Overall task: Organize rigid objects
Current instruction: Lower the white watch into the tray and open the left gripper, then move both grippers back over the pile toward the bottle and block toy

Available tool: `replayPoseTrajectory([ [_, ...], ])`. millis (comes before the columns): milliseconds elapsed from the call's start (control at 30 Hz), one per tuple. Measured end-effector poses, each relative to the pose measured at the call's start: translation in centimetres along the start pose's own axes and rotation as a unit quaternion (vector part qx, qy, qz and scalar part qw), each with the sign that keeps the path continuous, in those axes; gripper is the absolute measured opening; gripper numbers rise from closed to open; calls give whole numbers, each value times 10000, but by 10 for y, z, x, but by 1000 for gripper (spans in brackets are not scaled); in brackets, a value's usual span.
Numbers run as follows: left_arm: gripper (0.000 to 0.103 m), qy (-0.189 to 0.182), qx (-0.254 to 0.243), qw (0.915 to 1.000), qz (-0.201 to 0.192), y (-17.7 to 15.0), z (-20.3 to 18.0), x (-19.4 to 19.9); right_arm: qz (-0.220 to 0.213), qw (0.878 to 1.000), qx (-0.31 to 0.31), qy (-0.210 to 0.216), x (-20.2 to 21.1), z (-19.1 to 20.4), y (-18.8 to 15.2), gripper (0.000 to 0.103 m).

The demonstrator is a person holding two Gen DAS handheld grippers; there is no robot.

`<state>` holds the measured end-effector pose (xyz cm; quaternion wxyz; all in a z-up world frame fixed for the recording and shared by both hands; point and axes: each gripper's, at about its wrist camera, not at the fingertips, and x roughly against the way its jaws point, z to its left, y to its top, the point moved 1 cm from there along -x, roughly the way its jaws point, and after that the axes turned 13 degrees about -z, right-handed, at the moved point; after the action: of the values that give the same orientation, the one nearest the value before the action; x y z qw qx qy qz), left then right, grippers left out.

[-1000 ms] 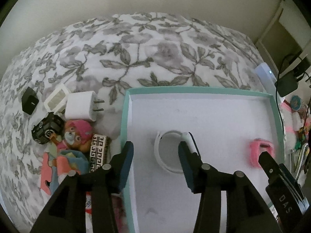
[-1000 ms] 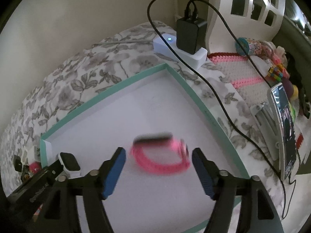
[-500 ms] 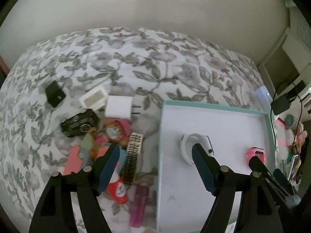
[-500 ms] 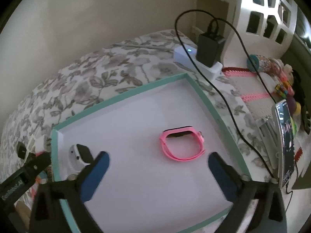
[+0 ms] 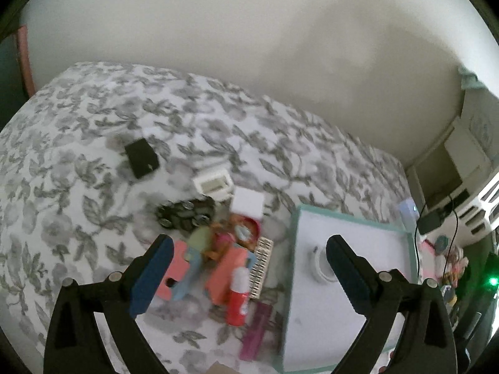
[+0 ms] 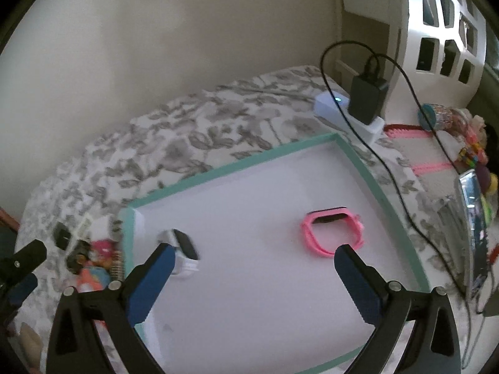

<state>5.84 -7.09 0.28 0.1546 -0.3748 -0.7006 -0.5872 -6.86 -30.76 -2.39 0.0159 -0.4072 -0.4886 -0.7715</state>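
Toys and chargers (image 5: 218, 249) lie in a heap below the left gripper (image 5: 249, 261), whose jaws have just been opening wide, empty. Right gripper (image 6: 252, 268), also wide, hangs between white watch (image 6: 182, 252) and pink watch (image 6: 332, 230) in the tray (image 6: 218, 168).

Left tongs (image 5: 249, 254) just opening, empty — over clutter pile (image 5: 218, 249) beside teal tray (image 5: 294, 218).
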Motion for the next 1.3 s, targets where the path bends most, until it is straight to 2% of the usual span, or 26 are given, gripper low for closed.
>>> replayPoseTrajectory([
  [133,98,213,184,9996,-89,0,27,-1,-139,9997,-26,224,4,12,-2,103],
  [333,98,457,759,9959,-183,2,74,-2,5,9981,235,571,-2,38,-11,103],
  [467,98,648,884,9938,-198,6,95,-2,-323,9955,467,752,5,55,-16,103],
  [733,98,1044,397,9937,18,10,108,1,324,9851,1023,1347,-3,100,-37,103],
  [867,98,1193,183,9924,245,8,110,-3,389,9789,1301,1529,-3,119,-45,103],
  [967,98,1215,127,9919,360,6,112,-6,376,9748,1488,1619,-1,131,-50,103],
  [1100,98,1169,118,9915,561,0,114,-13,578,9656,1651,1926,-6,147,-59,103],
  [1300,98,1152,226,9905,720,-4,118,-20,810,9587,1846,2007,-12,157,-72,103],
])
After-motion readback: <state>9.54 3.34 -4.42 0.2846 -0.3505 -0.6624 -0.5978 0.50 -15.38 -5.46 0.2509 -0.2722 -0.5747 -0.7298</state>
